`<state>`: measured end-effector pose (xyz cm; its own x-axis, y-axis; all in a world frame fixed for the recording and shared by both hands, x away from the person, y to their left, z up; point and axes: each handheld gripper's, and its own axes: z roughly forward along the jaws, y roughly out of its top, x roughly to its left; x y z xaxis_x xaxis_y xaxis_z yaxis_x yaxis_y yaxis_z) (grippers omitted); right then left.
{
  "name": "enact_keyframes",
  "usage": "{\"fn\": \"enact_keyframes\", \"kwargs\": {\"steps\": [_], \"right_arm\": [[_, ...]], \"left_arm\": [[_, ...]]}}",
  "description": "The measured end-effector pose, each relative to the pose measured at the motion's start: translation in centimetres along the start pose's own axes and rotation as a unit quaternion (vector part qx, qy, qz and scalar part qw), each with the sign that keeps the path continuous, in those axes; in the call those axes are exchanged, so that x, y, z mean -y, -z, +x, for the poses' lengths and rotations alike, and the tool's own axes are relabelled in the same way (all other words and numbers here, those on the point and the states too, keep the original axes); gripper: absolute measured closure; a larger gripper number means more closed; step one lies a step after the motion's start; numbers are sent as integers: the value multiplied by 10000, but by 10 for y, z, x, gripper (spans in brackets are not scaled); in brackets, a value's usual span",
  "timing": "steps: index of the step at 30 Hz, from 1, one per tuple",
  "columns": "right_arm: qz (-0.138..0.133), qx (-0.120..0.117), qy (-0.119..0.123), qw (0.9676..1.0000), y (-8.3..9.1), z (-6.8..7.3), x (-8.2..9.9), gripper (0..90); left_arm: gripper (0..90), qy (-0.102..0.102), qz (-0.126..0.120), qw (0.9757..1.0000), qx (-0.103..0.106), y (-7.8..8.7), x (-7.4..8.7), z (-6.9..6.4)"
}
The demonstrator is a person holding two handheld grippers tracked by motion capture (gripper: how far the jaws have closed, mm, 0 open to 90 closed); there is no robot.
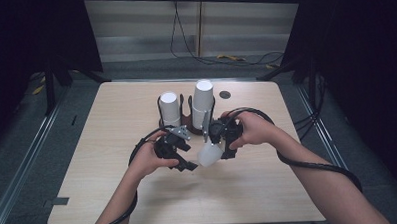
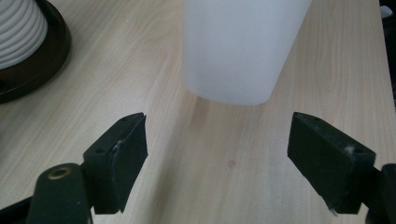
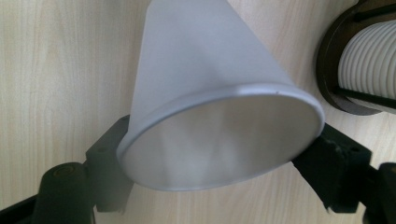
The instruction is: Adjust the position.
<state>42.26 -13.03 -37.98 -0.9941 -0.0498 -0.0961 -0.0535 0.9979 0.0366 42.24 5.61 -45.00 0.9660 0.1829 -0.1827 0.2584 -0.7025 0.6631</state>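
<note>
A translucent plastic cup (image 1: 209, 155) hangs tilted just above the wooden table (image 1: 108, 160), mouth toward my right gripper (image 1: 217, 147). In the right gripper view the black jaws press on both sides of the cup (image 3: 205, 84) at its rim, so my right gripper (image 3: 224, 158) is shut on it. My left gripper (image 1: 188, 163) sits just left of the cup. In its own view my left gripper (image 2: 217, 158) stands open, nothing between the pads, and the cup (image 2: 238, 46) has its closed bottom just ahead of the pads.
Behind the grippers two stacks of white ribbed cups (image 1: 170, 108) (image 1: 202, 99) stand upside down in a dark wire holder on a round dark base (image 2: 46, 60). A small dark disc (image 1: 225, 94) lies near the table's far edge.
</note>
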Motion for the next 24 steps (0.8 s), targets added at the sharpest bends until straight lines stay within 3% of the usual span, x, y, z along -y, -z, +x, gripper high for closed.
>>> {"fn": "enact_keyframes", "kwargs": {"steps": [1,10,24], "right_arm": [[-11,-2,2,10000,0,0,0,204],[-88,-3,37,10000,-2,0,-7,204],[-99,65,53,9999,-1,0,-14,203]], "left_arm": [[198,-37,98,9999,12,1,-2,0],[197,-166,53,9998,-73,-2,-8,-6],[196,-179,36,9998,-66,-10,-12,-8]]}}
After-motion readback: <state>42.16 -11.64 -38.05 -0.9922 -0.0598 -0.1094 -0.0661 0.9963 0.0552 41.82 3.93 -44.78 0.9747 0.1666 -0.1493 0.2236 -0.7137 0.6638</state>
